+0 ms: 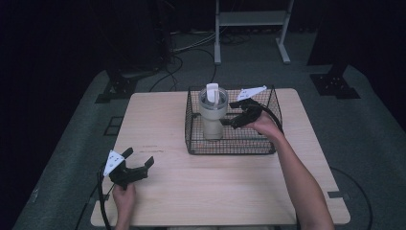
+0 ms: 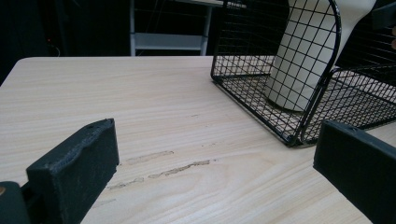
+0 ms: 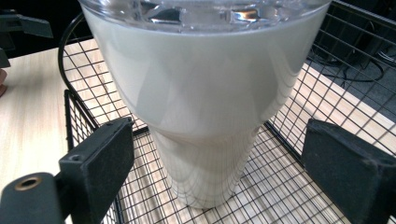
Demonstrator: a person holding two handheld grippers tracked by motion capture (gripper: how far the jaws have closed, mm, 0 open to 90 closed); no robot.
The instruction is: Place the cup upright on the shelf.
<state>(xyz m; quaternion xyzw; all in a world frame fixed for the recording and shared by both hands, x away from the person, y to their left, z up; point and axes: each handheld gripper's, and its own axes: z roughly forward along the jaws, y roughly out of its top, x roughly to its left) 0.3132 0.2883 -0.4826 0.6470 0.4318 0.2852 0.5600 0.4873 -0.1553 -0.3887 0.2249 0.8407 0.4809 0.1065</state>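
High view frames a pale wooden table (image 1: 215,182) on which a black wire-mesh basket (image 1: 230,148) is set toward the far side, and a tall cream-white tumbler with a clear lid (image 1: 212,115) is seen standing upright inside the basket's left part. The right gripper (image 1: 229,120) is held inside the basket just to the tumbler's right, its jaws spread and pointed at the tumbler's lower body. From the right gripper view, the tumbler (image 3: 205,107) is seen between the two black jaws, which are held wide apart on either side of its narrow base without touching it; the gripper (image 3: 215,163) is thus not clamped on anything. The tumbler's lid is cut off by the top edge there, and its contents cannot be made out. The left gripper (image 1: 139,160) is held well apart from the basket, low over the table's near left corner, with its jaws spread and nothing between them. In the left gripper view, the basket (image 2: 299,135) is seen beyond the right jaw, and the tumbler (image 2: 308,56) is partly veiled by mesh and cut off above.
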